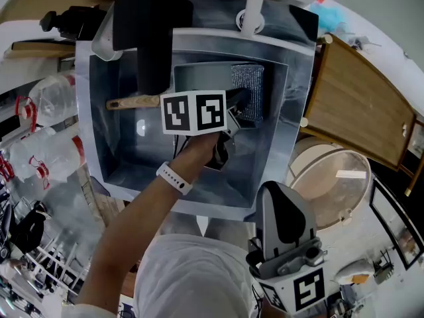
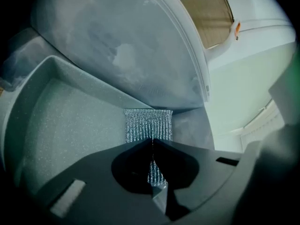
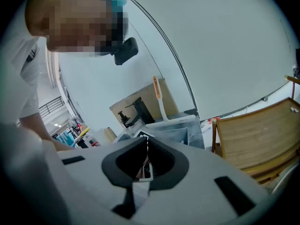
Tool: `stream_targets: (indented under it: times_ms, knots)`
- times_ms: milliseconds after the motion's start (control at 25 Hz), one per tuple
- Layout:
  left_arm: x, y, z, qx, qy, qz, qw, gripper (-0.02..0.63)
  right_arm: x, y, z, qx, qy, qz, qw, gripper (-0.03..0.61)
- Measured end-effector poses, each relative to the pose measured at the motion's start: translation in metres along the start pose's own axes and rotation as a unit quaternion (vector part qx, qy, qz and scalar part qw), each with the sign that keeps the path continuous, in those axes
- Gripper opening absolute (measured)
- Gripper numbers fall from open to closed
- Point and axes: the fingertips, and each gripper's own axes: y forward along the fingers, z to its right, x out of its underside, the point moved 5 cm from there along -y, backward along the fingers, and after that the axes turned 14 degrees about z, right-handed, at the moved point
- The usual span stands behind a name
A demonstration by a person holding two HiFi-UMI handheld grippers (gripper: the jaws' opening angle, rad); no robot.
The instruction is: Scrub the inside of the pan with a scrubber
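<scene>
A grey speckled square pan [image 1: 199, 78] with a wooden handle [image 1: 136, 102] lies inside the metal sink [image 1: 99, 144]. My left gripper [image 1: 240, 101] reaches into the pan and is shut on a silver mesh scrubber [image 1: 248, 88], which rests against the pan's far right side. The left gripper view shows that gripper [image 2: 152, 142] pinching the scrubber [image 2: 148, 124] flat on the pan floor [image 2: 70, 121], near a corner. My right gripper [image 1: 278, 189] hangs outside the sink by the person's body. In its own view the right gripper [image 3: 146, 142] is shut with nothing between its jaws.
A black faucet [image 1: 149, 18] overhangs the sink's back left. A white brush with an orange tip [image 1: 254, 5] stands on the back ledge. A wooden board [image 1: 358, 105] and a round wood-rimmed basin [image 1: 331, 177] are at the right. Plastic bottles [image 1: 46, 151] lie at the left.
</scene>
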Motion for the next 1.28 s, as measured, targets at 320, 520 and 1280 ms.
stream_targets:
  times_ms: [320, 520, 1280]
  knots:
    - [0.001, 0.0, 0.003, -0.01, 0.002, -0.001, 0.9999, 0.009, 0.001, -0.002, -0.003, 0.003, 0.002, 0.0, 1.0, 0.008]
    - [0.014, -0.008, 0.004, -0.01, -0.001, -0.012, 0.9999, 0.009, 0.001, -0.004, -0.005, 0.001, 0.003, 0.001, 1.0, 0.006]
    - [0.0, -0.107, 0.078, 0.022, 0.203, 0.079, 0.9757, 0.008, -0.04, -0.03, -0.034, -0.01, -0.034, 0.039, 0.999, 0.008]
